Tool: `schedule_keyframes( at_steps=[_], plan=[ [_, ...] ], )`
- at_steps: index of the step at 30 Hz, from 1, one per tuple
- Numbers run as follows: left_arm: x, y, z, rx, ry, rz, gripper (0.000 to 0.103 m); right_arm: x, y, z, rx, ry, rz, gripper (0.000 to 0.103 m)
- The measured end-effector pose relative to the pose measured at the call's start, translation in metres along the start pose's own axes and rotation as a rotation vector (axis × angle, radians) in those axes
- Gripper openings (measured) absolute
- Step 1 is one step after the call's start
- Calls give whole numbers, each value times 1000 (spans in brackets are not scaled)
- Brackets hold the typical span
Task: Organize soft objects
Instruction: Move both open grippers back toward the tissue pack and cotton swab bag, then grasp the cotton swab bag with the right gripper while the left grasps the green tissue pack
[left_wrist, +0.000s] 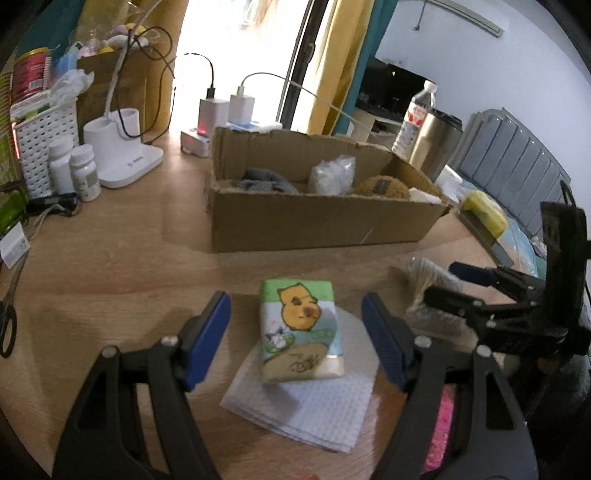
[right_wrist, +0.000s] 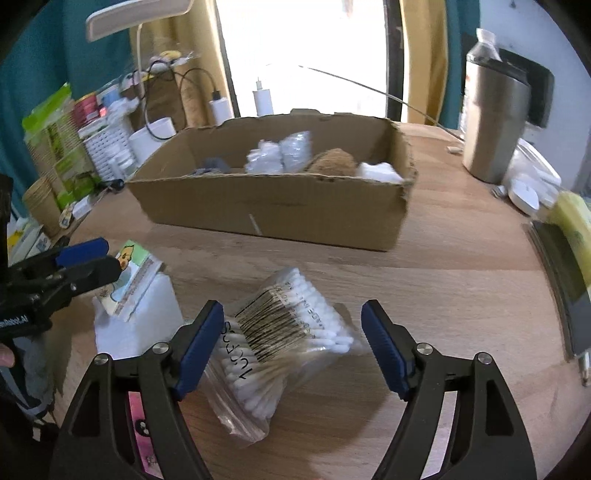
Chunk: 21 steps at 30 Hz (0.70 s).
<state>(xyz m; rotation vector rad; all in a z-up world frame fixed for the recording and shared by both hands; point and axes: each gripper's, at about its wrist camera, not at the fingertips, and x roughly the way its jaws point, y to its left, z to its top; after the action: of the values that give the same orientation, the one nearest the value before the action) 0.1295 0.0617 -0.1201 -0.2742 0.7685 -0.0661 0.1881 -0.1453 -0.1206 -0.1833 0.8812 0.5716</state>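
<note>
My left tongs (left_wrist: 295, 343) stood wide, blue pads either side of the tissue pack (left_wrist: 301, 330) without touching it; the pack lay on a folded white cloth (left_wrist: 306, 417) on the table (left_wrist: 110, 266). My right tongs (right_wrist: 293, 343) were wide too, nothing gripped, over the bag of cotton swabs (right_wrist: 280, 343) lying just beside the cloth. Behind both sat the cardboard box (left_wrist: 317, 221), with soft things inside.
</note>
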Motion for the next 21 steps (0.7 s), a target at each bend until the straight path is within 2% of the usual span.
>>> schedule_keyframes(
  at_steps=[7,12,21],
  plan=[
    [11,-4,-2,20,37,3,75,5,-3,-1,79,15,37,80],
    [15,-3,-5,24,51,17,75,15,8,4,50,16,54,81],
    [19,-3,-6,37,61,25,74,1,7,-1,55,-3,14,81]
  ],
)
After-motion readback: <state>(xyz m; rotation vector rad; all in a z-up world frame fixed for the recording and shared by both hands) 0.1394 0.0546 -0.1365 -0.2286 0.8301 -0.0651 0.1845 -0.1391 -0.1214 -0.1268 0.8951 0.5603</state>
